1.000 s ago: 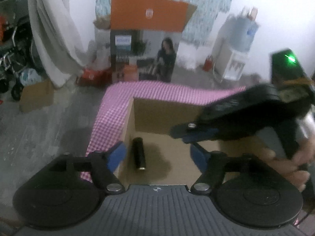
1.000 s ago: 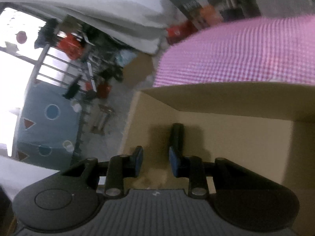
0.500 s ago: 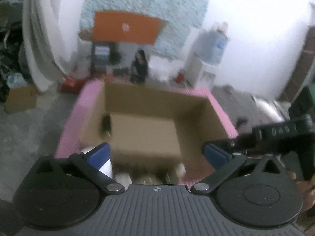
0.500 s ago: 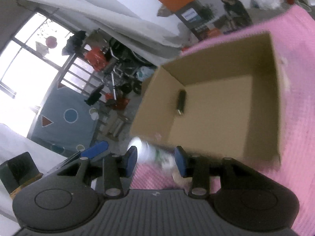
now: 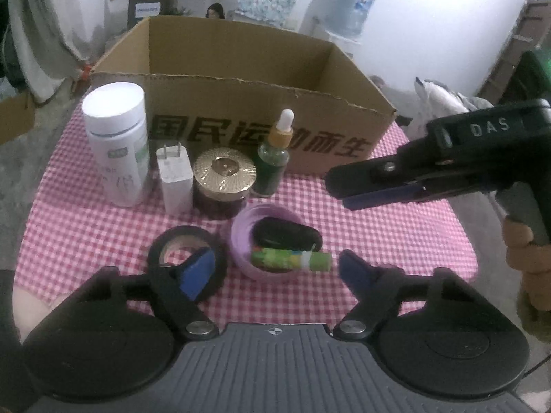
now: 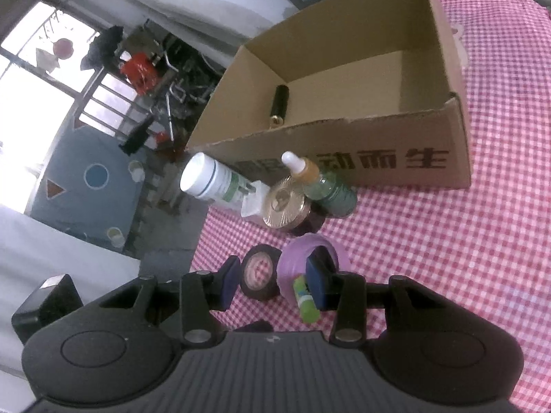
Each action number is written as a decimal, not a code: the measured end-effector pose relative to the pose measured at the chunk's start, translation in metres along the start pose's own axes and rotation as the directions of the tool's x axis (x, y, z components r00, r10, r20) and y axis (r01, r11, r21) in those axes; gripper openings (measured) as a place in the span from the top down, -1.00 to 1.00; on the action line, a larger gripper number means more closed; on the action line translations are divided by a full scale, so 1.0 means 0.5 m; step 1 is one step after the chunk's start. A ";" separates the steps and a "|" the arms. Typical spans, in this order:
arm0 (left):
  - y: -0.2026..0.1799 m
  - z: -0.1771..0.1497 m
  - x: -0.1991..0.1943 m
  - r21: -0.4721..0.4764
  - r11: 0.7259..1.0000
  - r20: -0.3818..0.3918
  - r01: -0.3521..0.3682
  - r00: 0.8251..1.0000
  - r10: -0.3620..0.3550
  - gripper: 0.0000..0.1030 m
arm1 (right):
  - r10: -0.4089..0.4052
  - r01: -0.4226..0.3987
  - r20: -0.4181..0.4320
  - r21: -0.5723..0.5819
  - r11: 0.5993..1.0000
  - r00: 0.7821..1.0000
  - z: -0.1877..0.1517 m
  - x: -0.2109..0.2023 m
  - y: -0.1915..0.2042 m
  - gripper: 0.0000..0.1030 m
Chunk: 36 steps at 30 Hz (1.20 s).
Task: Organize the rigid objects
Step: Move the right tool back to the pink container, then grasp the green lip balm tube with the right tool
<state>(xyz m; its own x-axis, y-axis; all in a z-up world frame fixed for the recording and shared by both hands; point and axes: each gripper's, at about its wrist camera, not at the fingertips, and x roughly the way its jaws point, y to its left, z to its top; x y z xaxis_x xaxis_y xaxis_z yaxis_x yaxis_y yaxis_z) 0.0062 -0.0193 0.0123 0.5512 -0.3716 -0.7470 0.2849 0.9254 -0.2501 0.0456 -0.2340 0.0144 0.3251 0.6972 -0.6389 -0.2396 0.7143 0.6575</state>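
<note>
Inside the box point(image 6: 344, 79), well beyond both claws, one black tube point(image 6: 279, 105) has been left. The left claw point(image 5: 272, 268), just narrowed yet spread and empty, and the half-spread, empty right claw point(image 6: 272, 284) have been withdrawn to the remaining items, tape roll point(image 5: 186, 247) nearest.

**Colours on the checked table**

A pink-and-white gingham cloth point(image 5: 378, 227) covers the table. The far brown cardboard box point(image 5: 241, 103) bears dark printed characters. Near it: a white plastic bottle point(image 5: 115, 137), a white plug point(image 5: 174, 180), a gold-lidded dark jar point(image 5: 222, 186), a green dropper bottle point(image 5: 273, 161), a black tape roll point(image 5: 186, 241) and a lilac bowl point(image 5: 244, 241).
</note>
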 end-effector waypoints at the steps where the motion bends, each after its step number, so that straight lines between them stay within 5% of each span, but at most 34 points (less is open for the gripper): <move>1: 0.000 0.001 0.005 0.004 1.000 -0.005 0.005 1.000 -0.005 -0.37 | 0.000 0.000 -0.009 -0.006 1.000 1.000 -0.003 0.004 0.001 0.14; 13: -0.009 -0.033 0.027 0.005 0.995 -0.050 0.095 0.994 -0.095 0.26 | -0.088 0.085 -0.173 -0.022 0.996 0.981 -0.008 0.080 0.009 0.18; 36: 0.068 -0.026 0.019 -0.123 0.985 -0.080 0.118 0.989 -0.129 0.57 | -0.025 0.058 -0.215 0.152 0.987 0.976 0.000 0.137 -0.023 0.42</move>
<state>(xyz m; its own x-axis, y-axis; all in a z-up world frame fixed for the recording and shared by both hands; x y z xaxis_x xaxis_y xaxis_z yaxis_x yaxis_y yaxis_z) 0.0110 0.0097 -0.0113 0.4459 -0.4803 -0.7553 0.2497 0.8771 -0.4103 0.0705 -0.1945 -0.0367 0.1271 0.6761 -0.7258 -0.0785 0.7363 0.6721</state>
